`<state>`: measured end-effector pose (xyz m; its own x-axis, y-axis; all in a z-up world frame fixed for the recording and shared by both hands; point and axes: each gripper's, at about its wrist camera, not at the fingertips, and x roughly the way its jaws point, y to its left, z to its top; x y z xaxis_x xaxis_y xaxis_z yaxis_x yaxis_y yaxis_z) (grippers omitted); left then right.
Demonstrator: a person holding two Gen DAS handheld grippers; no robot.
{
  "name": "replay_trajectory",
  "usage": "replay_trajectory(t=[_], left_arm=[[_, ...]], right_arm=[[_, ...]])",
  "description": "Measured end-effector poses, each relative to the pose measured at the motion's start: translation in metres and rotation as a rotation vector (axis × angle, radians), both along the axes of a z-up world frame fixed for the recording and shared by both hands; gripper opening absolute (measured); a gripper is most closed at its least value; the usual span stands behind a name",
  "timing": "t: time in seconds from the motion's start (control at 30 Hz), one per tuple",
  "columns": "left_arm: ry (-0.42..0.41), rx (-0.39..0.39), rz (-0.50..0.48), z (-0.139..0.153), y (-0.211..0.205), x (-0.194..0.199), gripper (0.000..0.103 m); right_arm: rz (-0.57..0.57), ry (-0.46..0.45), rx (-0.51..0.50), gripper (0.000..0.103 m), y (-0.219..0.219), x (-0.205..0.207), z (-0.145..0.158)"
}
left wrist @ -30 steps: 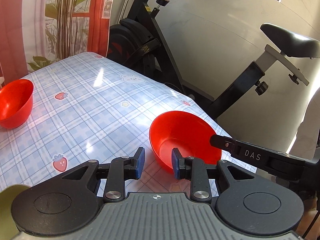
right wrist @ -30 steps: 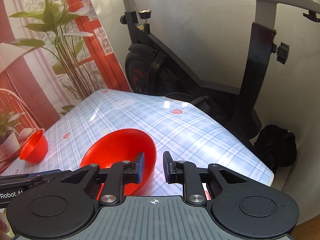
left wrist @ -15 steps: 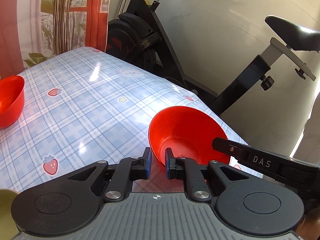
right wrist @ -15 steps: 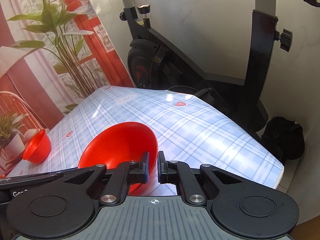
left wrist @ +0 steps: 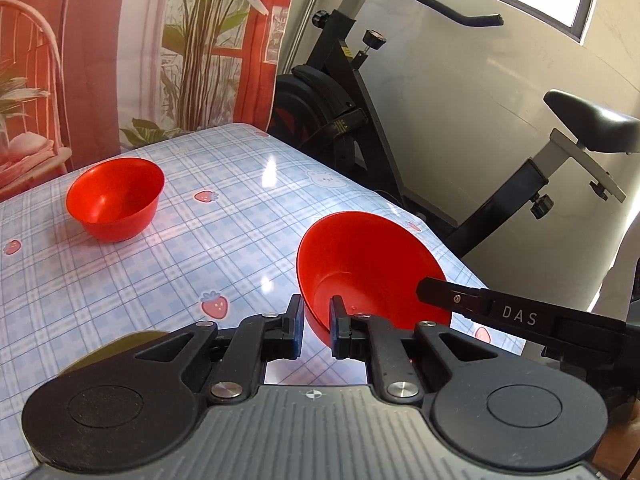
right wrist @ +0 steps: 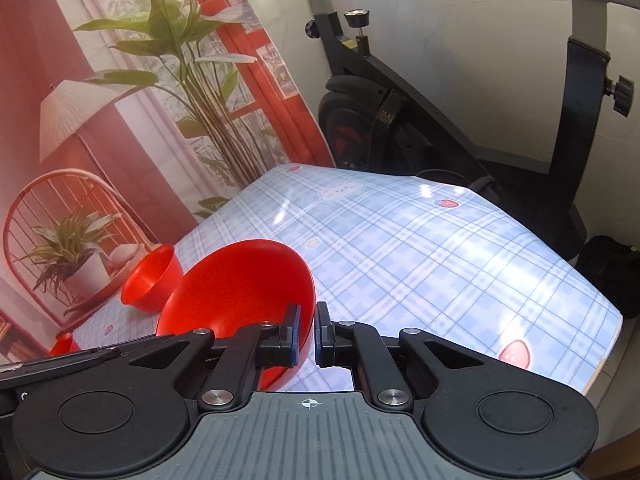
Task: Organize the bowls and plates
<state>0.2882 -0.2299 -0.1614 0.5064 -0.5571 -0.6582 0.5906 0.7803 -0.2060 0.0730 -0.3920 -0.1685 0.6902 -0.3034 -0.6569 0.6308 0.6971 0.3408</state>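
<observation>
A black exercise bike [left wrist: 360, 92] stood against the pale wall beyond the far edge of the table, beside a printed backdrop of red window frames and tall green plants [right wrist: 180, 80]. The table itself wore a glossy blue plaid cloth dotted with strawberries and bears [left wrist: 168, 264].

Near the table's right-hand corner, a large red plastic bowl [left wrist: 360, 264] hung tilted on its side, mouth turned toward the left wrist camera. Both tools gripped it at once. The left gripper [left wrist: 316, 326] had its jaws pinched on the near rim, the bowl's wall caught between the blue pads. The right gripper [right wrist: 306, 334] was likewise clamped on the rim at the opposite side, its left pad inside the bowl and its right pad outside; from the left wrist view its black finger reached in over the rim from the right.

A smaller red plastic bowl [left wrist: 116, 200] sat upright on the cloth, well apart from the held one, toward the far left by the backdrop. A sliver of something olive-green [left wrist: 120, 348] showed at the near left, mostly hidden behind the left gripper's body.
</observation>
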Motion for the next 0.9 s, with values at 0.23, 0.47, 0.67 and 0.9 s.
replay_trajectory(t=[0.23, 0.47, 0.67, 0.9], left_arm=[[-0.053, -0.044, 0.134, 0.036, 0.094, -0.001, 0.014], [-0.123, -0.043, 0.254, 0.079, 0.170, 0.002, 0.014], [-0.183, -0.036, 0.309, 0.110, 0.229, 0.015, 0.014], [-0.127, -0.099, 0.370, 0.108, 0.296, 0.053, 0.014]], right_arm=[[0.182, -0.018, 0.001, 0.008, 0.074, 0.052, 0.027], [0.336, -0.045, 0.013, 0.009, 0.148, 0.113, 0.052], [0.429, -0.064, 0.006, 0.009, 0.198, 0.169, 0.066], [0.495, -0.039, -0.059, 0.009, 0.241, 0.244, 0.060]])
